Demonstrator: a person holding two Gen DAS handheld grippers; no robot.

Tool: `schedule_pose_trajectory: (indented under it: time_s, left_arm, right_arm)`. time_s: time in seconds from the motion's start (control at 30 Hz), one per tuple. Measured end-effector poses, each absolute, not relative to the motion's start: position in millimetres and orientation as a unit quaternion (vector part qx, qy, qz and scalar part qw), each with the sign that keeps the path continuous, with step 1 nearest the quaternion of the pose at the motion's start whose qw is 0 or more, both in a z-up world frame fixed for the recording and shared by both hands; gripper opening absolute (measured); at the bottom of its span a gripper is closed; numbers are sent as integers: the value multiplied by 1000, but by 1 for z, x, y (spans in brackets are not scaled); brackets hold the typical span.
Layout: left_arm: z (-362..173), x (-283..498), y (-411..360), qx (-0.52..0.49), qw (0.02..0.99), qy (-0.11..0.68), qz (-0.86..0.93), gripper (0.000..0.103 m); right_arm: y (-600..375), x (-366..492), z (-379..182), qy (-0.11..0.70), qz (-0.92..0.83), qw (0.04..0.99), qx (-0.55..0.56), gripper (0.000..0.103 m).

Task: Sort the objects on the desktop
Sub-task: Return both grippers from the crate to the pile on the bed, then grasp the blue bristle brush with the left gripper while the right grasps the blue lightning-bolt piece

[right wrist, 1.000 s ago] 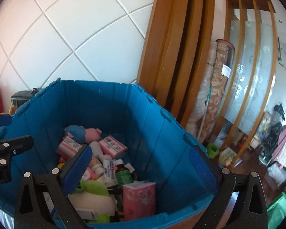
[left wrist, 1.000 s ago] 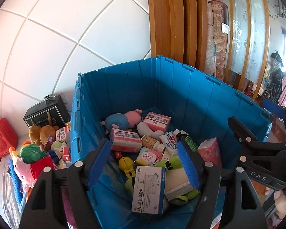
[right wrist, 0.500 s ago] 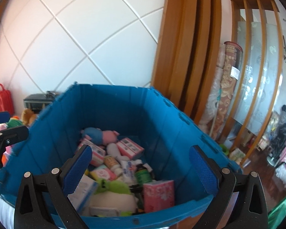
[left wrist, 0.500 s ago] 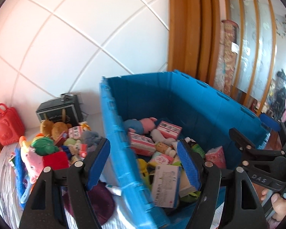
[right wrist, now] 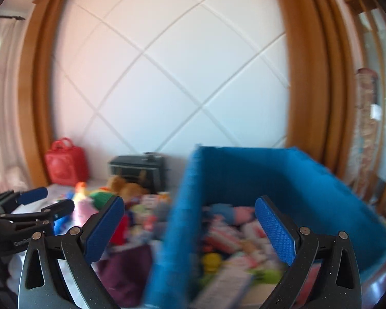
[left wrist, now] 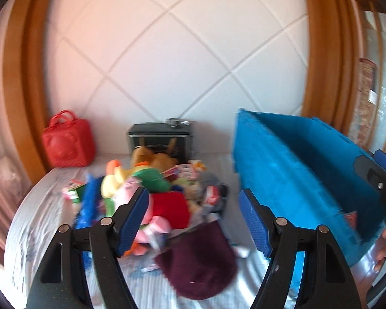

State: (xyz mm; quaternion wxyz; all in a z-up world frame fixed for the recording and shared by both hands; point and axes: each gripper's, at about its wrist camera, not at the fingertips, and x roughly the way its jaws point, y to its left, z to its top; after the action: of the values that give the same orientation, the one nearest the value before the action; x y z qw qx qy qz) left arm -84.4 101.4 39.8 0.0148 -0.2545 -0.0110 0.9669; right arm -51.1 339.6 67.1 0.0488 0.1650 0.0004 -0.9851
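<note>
Both grippers are held wide apart at the fingers and nothing is gripped. The left gripper [left wrist: 193,219] is aimed over the pile [left wrist: 151,190] of loose things on the surface [left wrist: 36,221], apparently so that the next thing can be picked from it. The right gripper [right wrist: 190,229] is held astride the near wall of the blue bin [right wrist: 296,180], half over the pile and half over the bin, which suggests it is only being carried across.

The things to be sorted are found in two places: a heap of soft toys and small boxes lies on the surface left of the bin, and more toys and boxes [right wrist: 226,234] are already in the bin. The pictures are blurred, so the pieces cannot be counted exactly. One bin is seen. One dark purple cloth thing [left wrist: 198,255] lies nearest the left gripper, just in front of the pile. One red bag [left wrist: 68,144] and one black case [left wrist: 162,136] are set back against the wall, apart from the pile. Sorting is judged partly done.
</note>
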Motion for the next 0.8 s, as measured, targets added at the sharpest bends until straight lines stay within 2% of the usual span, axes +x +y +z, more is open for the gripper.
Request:
schedule_pose_trajectory:
  time_s: [0.13,0.3,0.47,0.6,0.8]
  left_arm:
    - [17,-88,22,-274,-33,-25,961,72]
    - [-25,-101,-80,-314,-82,-24,946,72]
    - [-79,-116,-155,-354,-73,-31,932,72]
    - [-117,-135,-188,-398,-54,-39,915,72]
    - [-156,-163,-195,-433,-23,-28,901,72]
  right_arm:
    - [277,-73,55,-6,-977,96,191,103]
    - [176,-104,23,25,-961,126,244,103]
    - [87,-132,-26,19,-937,148,316,103]
    - [31,-152,-68,12,-921,133,365,103]
    - [-6,-174,-109,14,-902,102,419,103]
